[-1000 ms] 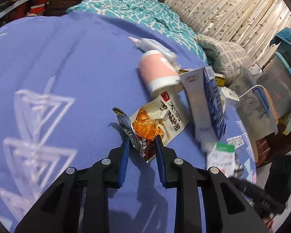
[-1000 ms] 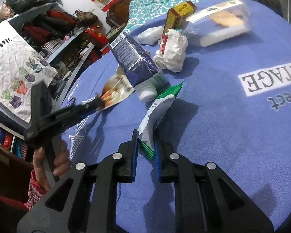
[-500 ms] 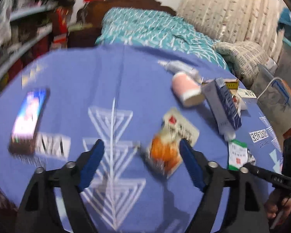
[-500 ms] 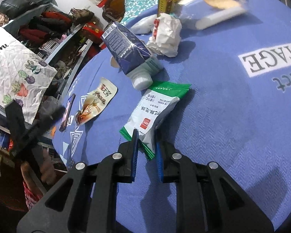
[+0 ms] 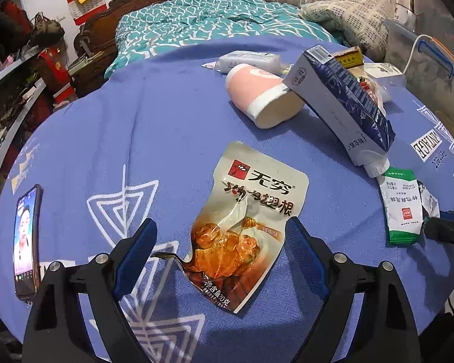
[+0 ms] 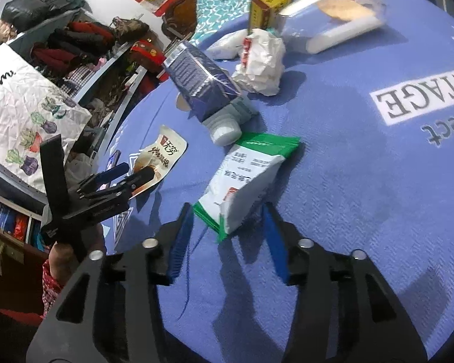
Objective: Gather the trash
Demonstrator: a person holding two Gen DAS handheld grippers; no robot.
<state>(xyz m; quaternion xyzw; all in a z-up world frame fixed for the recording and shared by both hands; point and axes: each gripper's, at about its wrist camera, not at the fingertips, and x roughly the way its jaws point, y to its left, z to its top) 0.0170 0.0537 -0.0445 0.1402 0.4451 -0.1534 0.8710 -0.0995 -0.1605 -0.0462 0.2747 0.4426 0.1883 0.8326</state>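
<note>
Left wrist camera sits just behind the left gripper (image 5: 221, 239), tilted steeply down at the blue surface (image 5: 166, 127), close in, with the bed (image 5: 215, 21) beyond. Right wrist camera rides behind the right gripper (image 6: 227, 227), angled down less sharply, facing the shelves (image 6: 84, 60). Both catch the snack wrapper (image 5: 248, 217) (image 6: 162, 155), the green-edged packet (image 5: 401, 208) (image 6: 245, 178) and the blue carton (image 5: 342, 96) (image 6: 199, 78); the right view also shows the left gripper (image 6: 133, 174).

A torn snack wrapper (image 5: 251, 220) is seen lying flat on the blue tabletop (image 5: 166, 139) between the widening fingers (image 5: 136, 251) of the left gripper (image 5: 221, 242), untouched by either.
</note>
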